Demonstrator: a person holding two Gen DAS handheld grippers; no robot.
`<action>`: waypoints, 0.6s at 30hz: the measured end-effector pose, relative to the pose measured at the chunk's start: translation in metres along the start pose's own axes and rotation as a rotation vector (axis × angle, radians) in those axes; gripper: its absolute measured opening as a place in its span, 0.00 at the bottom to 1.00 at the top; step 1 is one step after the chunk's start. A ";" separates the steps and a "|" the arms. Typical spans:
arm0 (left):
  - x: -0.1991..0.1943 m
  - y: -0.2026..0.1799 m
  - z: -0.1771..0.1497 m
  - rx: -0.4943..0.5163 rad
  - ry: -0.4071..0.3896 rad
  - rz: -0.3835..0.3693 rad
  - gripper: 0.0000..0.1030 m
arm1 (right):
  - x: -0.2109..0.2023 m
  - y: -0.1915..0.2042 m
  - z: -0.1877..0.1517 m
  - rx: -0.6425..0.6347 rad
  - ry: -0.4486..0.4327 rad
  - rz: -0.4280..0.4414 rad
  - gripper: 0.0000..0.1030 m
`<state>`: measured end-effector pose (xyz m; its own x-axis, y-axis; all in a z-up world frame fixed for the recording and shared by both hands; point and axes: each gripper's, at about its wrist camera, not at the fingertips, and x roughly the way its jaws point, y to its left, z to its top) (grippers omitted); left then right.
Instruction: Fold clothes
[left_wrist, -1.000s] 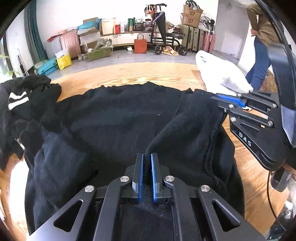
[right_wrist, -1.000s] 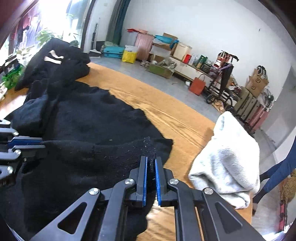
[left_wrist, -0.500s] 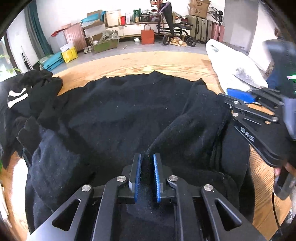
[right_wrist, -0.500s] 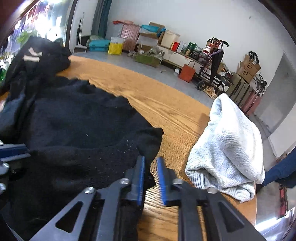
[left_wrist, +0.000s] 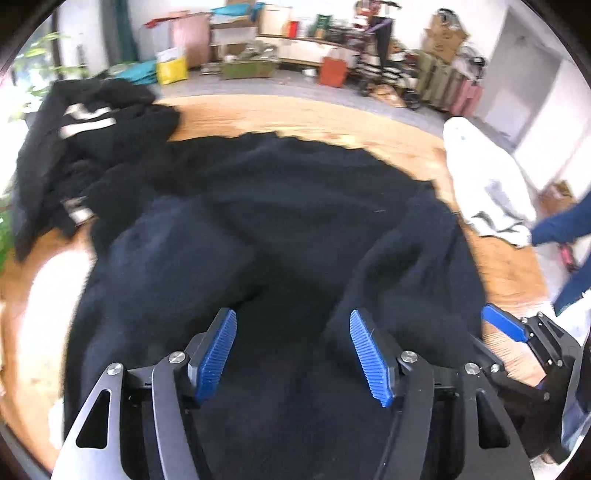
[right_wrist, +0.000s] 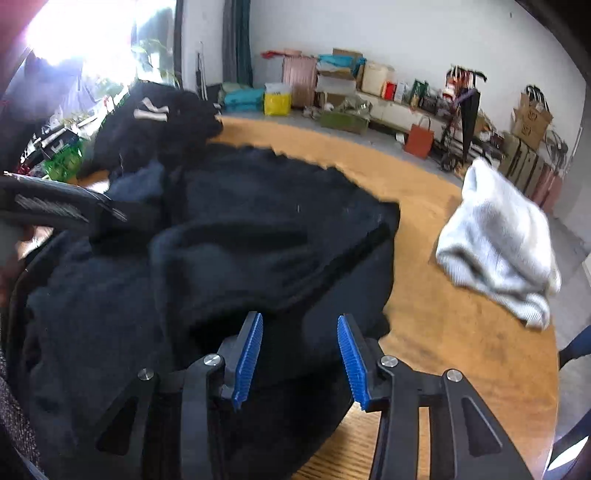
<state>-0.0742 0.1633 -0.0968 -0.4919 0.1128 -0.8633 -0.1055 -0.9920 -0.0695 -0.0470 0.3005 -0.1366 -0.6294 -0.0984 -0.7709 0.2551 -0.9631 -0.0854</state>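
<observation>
round wood table (right_wrist: 436, 325) w/ black sweater (right_wrist: 258, 229), grey knit (right_wrist: 495, 240), black pile (right_wrist: 166, 125).

Both tools look alike: the left gripper (left_wrist: 293, 345) and right gripper (right_wrist: 300, 352) carry ribbed blue pads on black fingers (left_wrist: 373, 356), joined by matte black triangular-cutout links with round silver screws just behind the pads.

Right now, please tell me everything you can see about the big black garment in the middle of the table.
The black garment looks like thick, fuzzy fleece or knit. It lies spread on the round wooden table, with one side folded over onto its body as a thick roll and a ragged far hem. Both the left gripper and the right gripper stand open over it, having just opened; no pad presses the cloth. A second dark garment with pale stripes touches its left edge.
</observation>
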 end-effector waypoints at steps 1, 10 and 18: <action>-0.001 0.006 -0.004 -0.001 0.004 0.031 0.64 | 0.003 0.001 -0.003 0.008 0.012 0.010 0.44; -0.005 -0.010 -0.014 0.042 -0.001 -0.025 0.64 | -0.003 0.059 -0.040 -0.197 -0.009 0.010 0.44; 0.029 -0.052 -0.036 0.244 0.013 0.144 0.65 | -0.028 0.035 -0.034 -0.128 -0.038 -0.047 0.47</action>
<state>-0.0518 0.2157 -0.1362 -0.5063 -0.0303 -0.8618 -0.2411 -0.9546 0.1752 0.0044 0.2780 -0.1399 -0.6694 -0.0655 -0.7400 0.3144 -0.9275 -0.2023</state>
